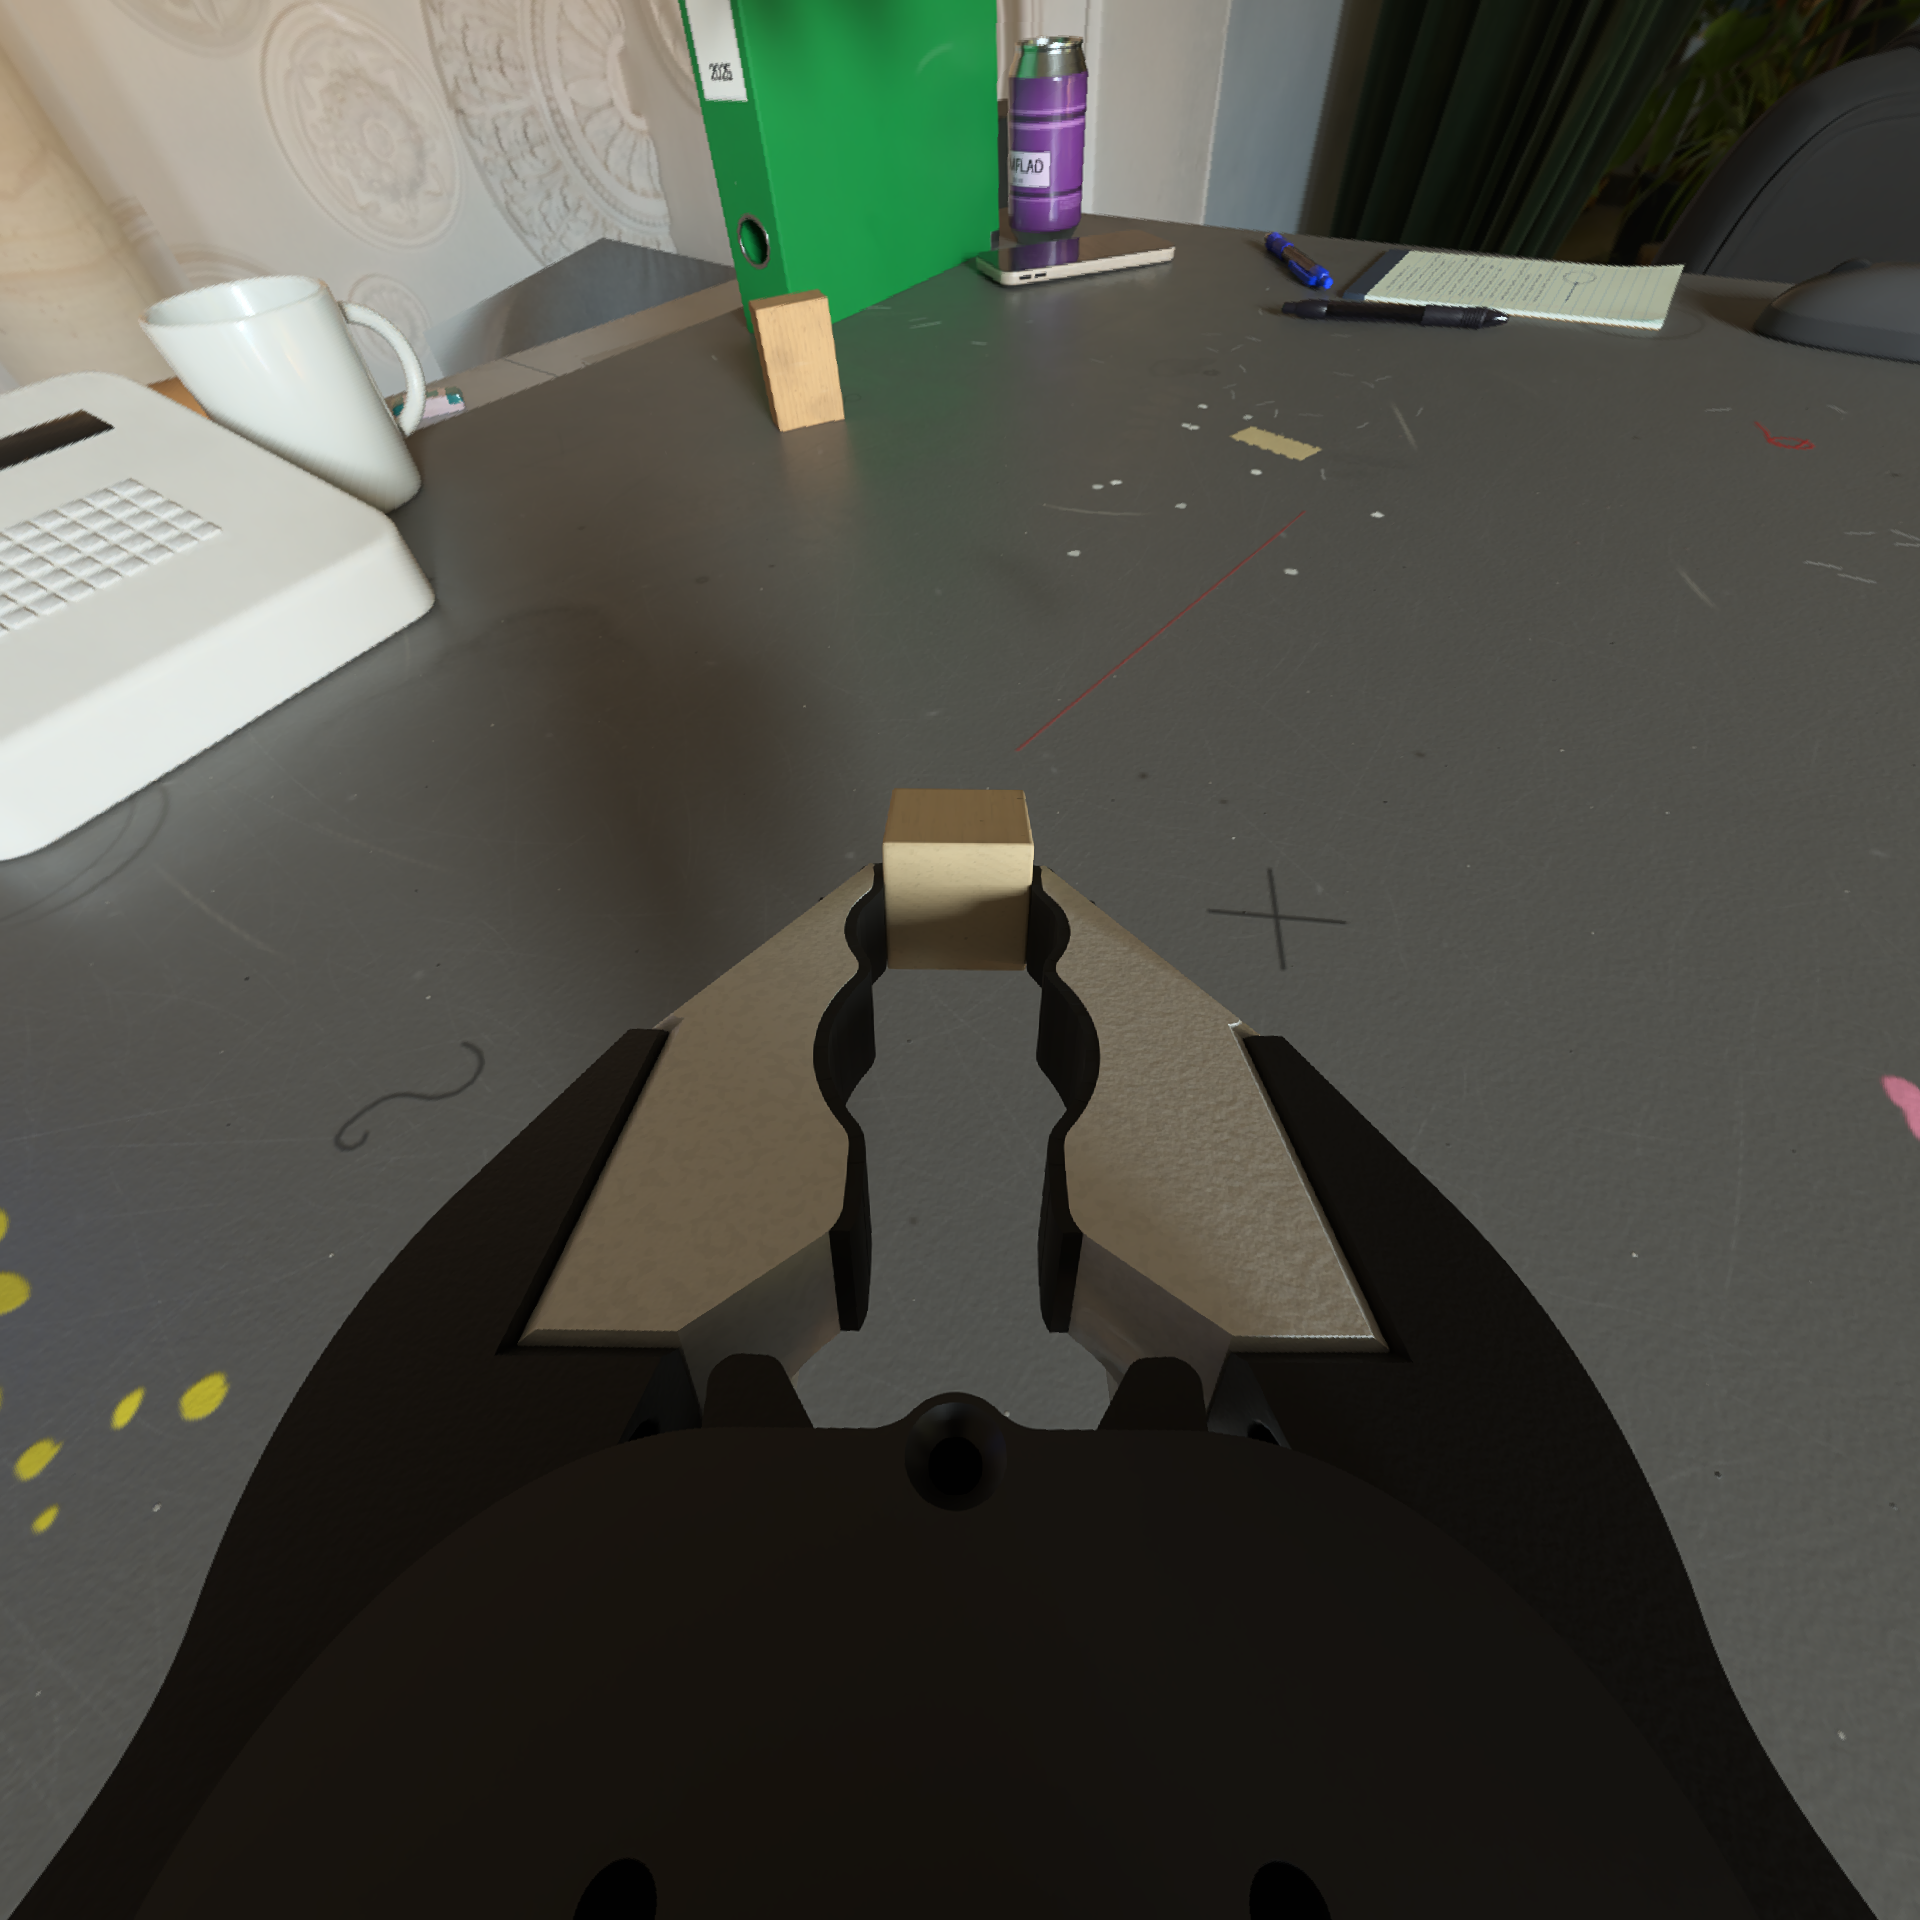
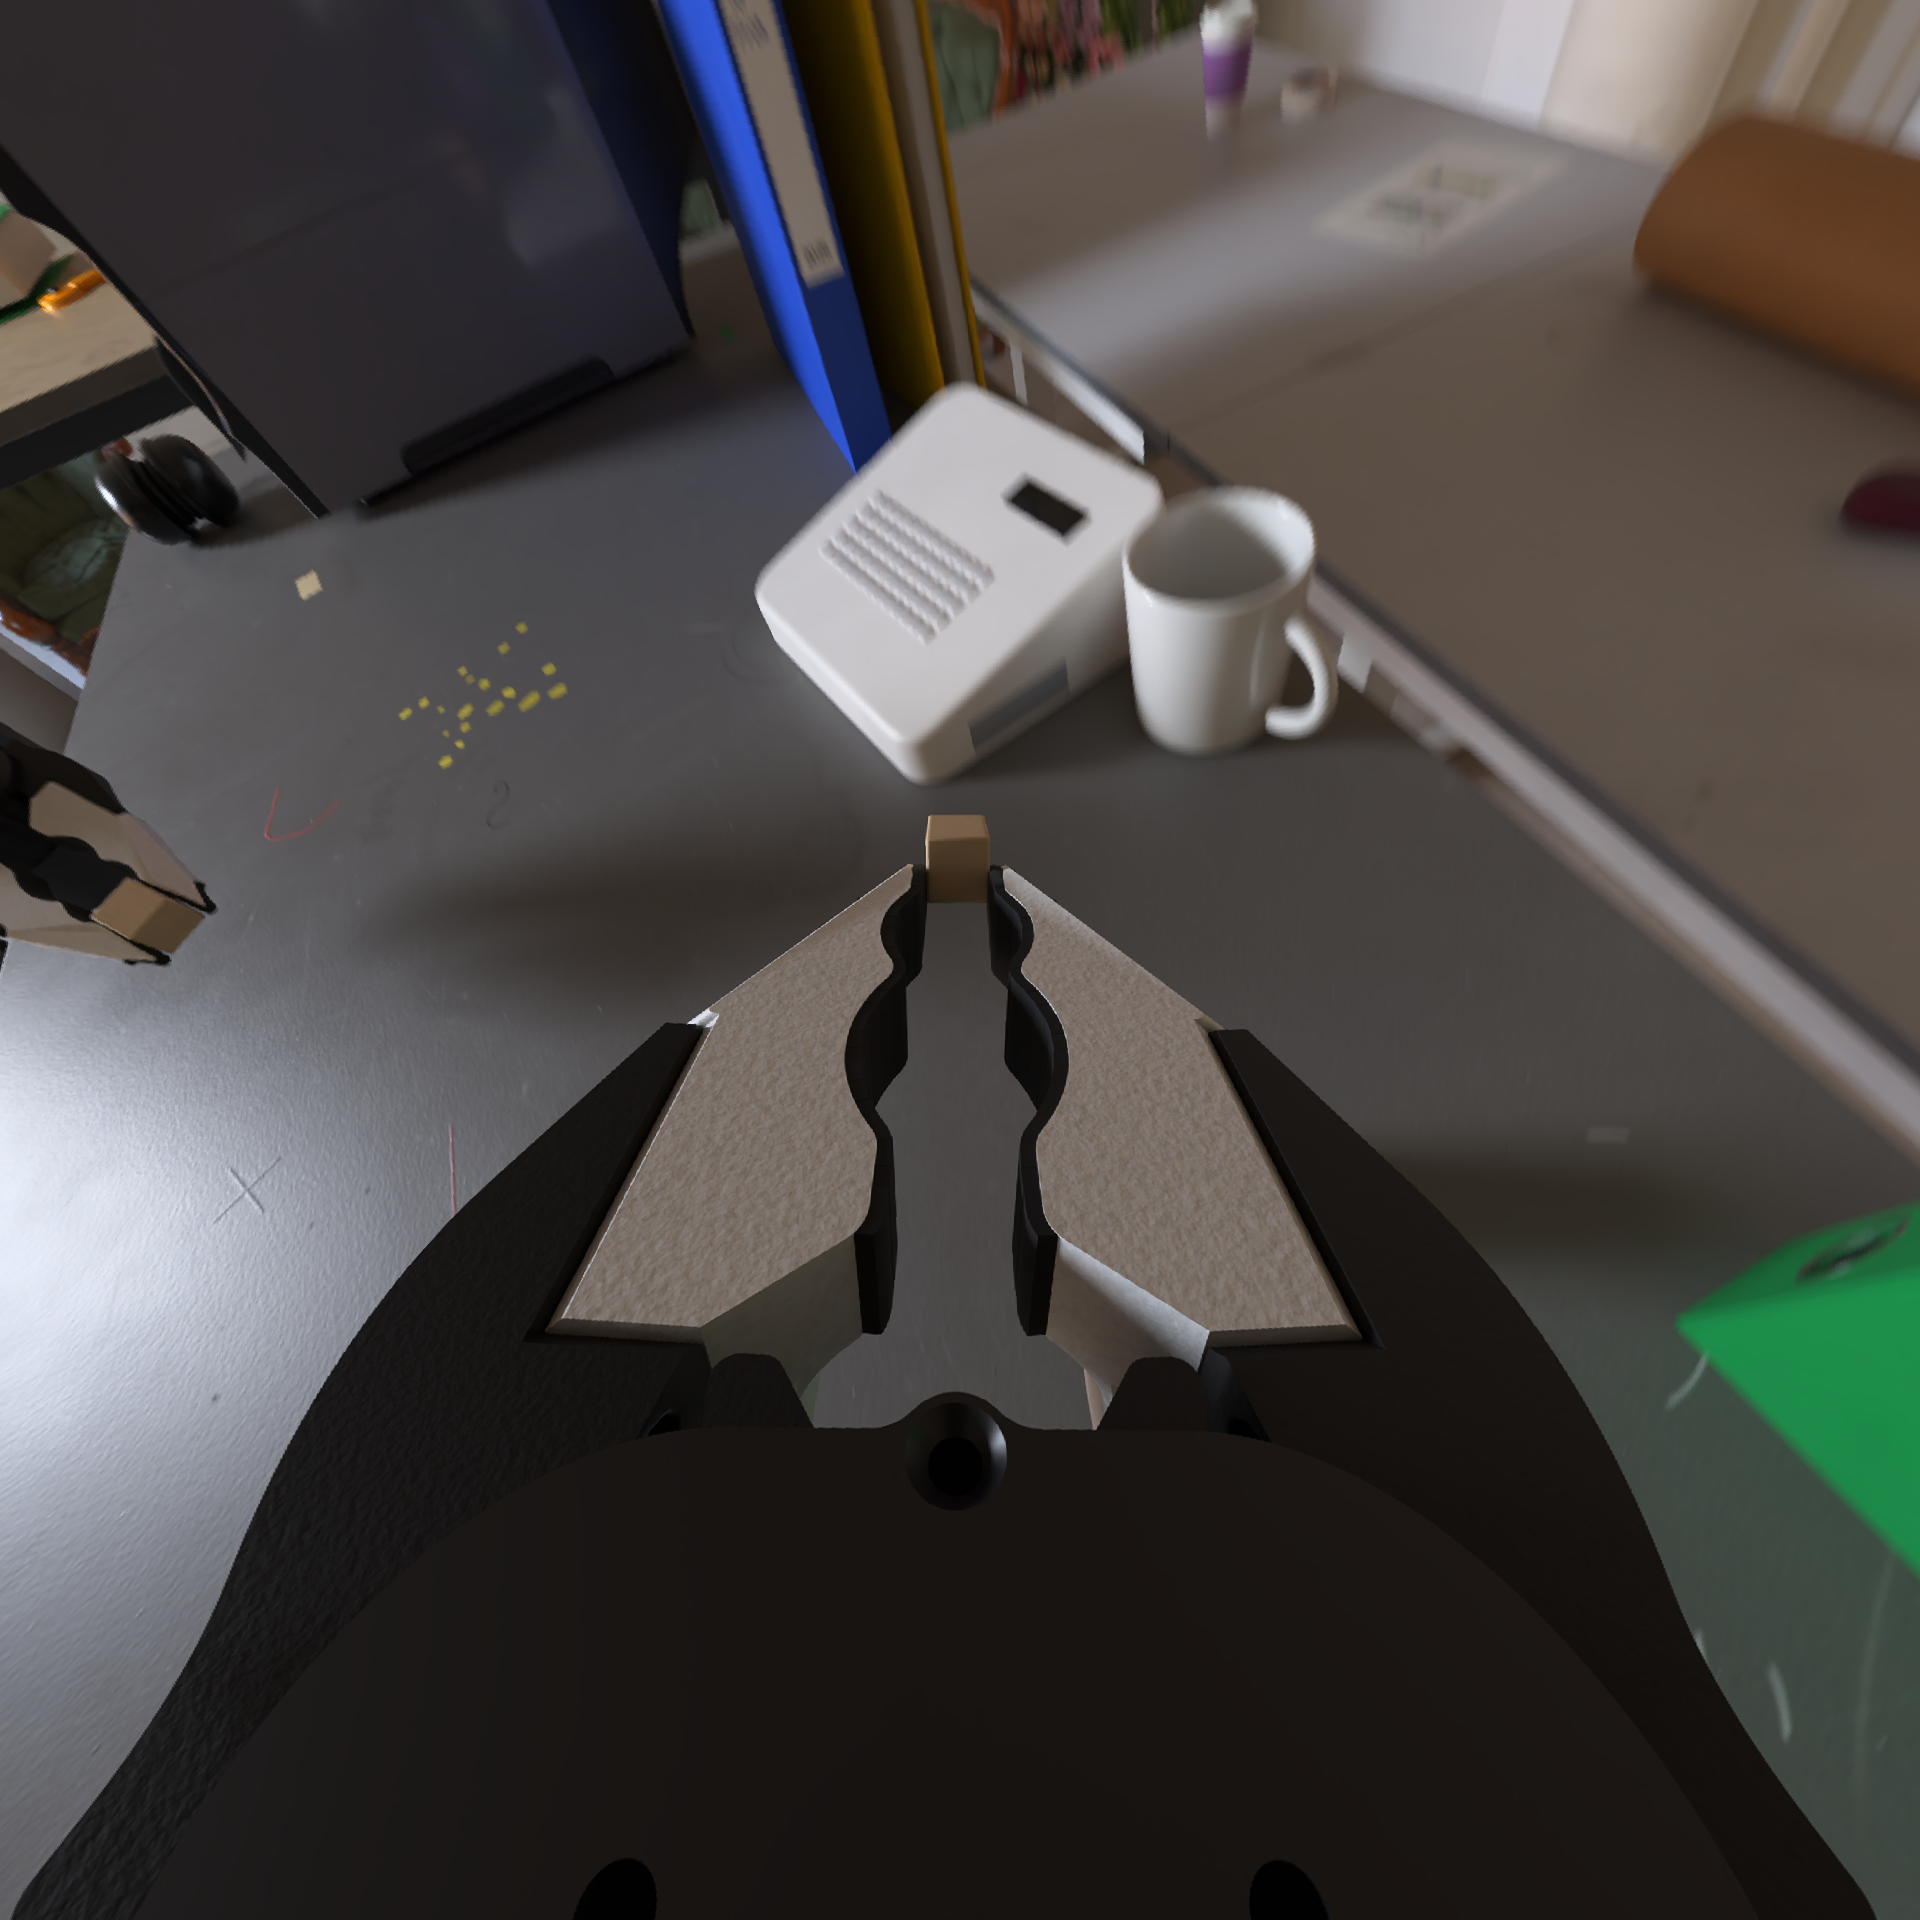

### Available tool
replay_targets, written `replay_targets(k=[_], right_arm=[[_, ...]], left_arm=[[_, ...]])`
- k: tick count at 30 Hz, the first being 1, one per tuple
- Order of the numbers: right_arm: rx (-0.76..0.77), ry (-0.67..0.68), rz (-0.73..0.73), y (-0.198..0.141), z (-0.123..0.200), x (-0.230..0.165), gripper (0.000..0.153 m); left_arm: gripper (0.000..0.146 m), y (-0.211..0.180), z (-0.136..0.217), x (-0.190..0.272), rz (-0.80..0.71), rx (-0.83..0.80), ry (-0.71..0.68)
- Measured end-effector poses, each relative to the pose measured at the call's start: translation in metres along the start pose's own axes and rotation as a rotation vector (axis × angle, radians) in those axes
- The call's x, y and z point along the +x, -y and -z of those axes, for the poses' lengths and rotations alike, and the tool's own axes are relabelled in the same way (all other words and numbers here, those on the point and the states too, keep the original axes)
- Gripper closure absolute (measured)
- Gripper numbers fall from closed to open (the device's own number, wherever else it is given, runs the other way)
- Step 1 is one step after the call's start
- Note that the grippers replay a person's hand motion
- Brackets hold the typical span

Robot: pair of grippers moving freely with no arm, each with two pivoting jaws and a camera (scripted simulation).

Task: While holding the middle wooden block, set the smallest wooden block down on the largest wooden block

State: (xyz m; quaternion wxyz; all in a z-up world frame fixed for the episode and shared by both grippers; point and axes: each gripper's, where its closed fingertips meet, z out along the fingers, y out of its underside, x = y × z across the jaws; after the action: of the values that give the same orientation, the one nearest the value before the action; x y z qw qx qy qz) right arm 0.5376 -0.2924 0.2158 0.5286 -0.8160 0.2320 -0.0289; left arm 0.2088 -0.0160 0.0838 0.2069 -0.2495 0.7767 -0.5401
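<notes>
white mug (image 1: 301,364) beside white device (image 1: 156,582); green binder (image 1: 862,145); purple can (image 1: 1047,135)

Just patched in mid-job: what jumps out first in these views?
Each gripper grips a wooden block at its fingertips: the left gripper the middle block, the right gripper the smallest block. The largest block stands far ahead against the green binder, beside a white mug.

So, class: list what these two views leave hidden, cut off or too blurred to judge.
- Largest block: absent from the right wrist view, so the small block's distance to it can't be judged.
- Binder: top cut off in the left view.
- Far desk items: blurred in the right view.
</notes>
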Motion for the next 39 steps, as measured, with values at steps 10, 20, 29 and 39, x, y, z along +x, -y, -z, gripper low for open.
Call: replay_targets(k=[10,20,29,39], right_arm=[[-0.567,-0.154,0.046,-0.105,-0.026,0.06,0.142],[-0.878,-0.266,0.073,-0.117,-0.04,0.075,0.141],[-0.691,-0.408,0.068,-0.051,-0.041,0.051,0.111],[-0.564,-0.466,-0.036,-0.004,-0.054,0.028,0.11]], left_arm=[[0.12,-0.01,-0.006,-0.011,0.004,-0.03,0.01],[0.12,-0.014,-0.008,-0.012,-0.054,-0.054,0.02],[0.12,-0.003,0.01,-0.019,-0.025,0.001,0.069],[0.12,-0.011,0.008,-0.037,0.111,0.0,0.123]])
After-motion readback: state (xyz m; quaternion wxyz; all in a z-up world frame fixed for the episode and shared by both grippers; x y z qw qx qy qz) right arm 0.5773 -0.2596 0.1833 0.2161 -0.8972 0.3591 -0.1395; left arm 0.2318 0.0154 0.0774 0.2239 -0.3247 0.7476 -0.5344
